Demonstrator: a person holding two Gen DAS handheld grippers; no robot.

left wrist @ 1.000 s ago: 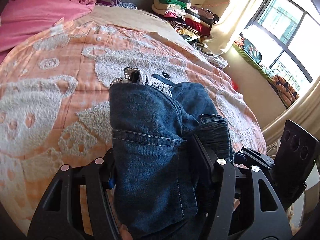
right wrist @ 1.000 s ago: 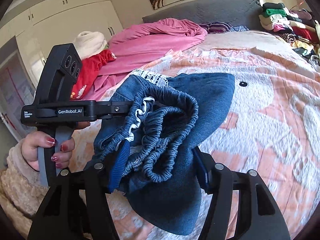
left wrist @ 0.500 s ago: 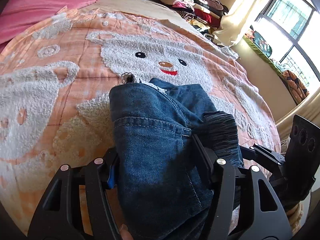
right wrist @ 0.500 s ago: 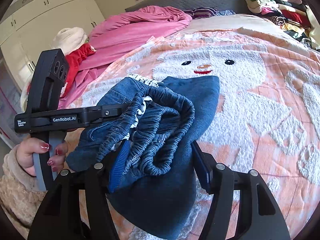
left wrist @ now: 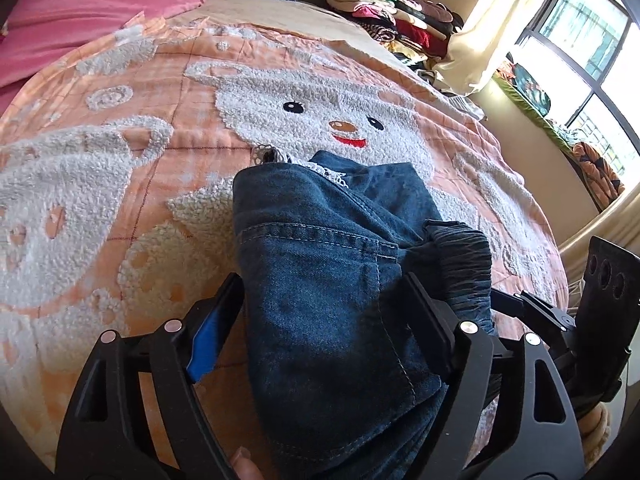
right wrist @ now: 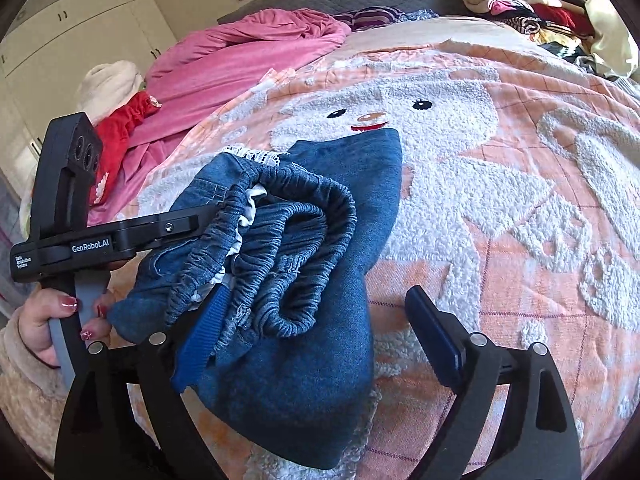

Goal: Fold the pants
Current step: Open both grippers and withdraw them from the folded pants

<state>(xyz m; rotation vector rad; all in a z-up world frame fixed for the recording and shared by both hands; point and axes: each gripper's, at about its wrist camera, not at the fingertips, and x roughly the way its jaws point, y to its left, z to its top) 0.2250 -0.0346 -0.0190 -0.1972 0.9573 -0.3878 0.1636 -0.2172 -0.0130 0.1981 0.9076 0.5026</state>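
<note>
— Where are the pants (left wrist: 328, 288)?
— Folded on the bedspread (left wrist: 100, 184), between both grippers.
— Gripped?
— No — left gripper (left wrist: 320, 312) and right gripper (right wrist: 320, 320) are opening, pads coming off.

- From the left wrist we look forward along the left gripper (left wrist: 322, 312), tilted down at the bed; its two black fingers fill the bottom of the frame, and the pants (left wrist: 332, 280) sit close between them.
- This view faces across the peach blanket (left wrist: 120, 184) toward a window (left wrist: 592, 60) at the upper right and a clothes stack (left wrist: 392, 16) at the far edge.
- From the right wrist we look along the right gripper (right wrist: 320, 316), equally close and tilted down, facing a pink quilt (right wrist: 240, 60) and cupboards (right wrist: 72, 28).
- We share the pants, the blanket's bear face and the clothes stack; each view catches the other gripper at its edge.
</note>
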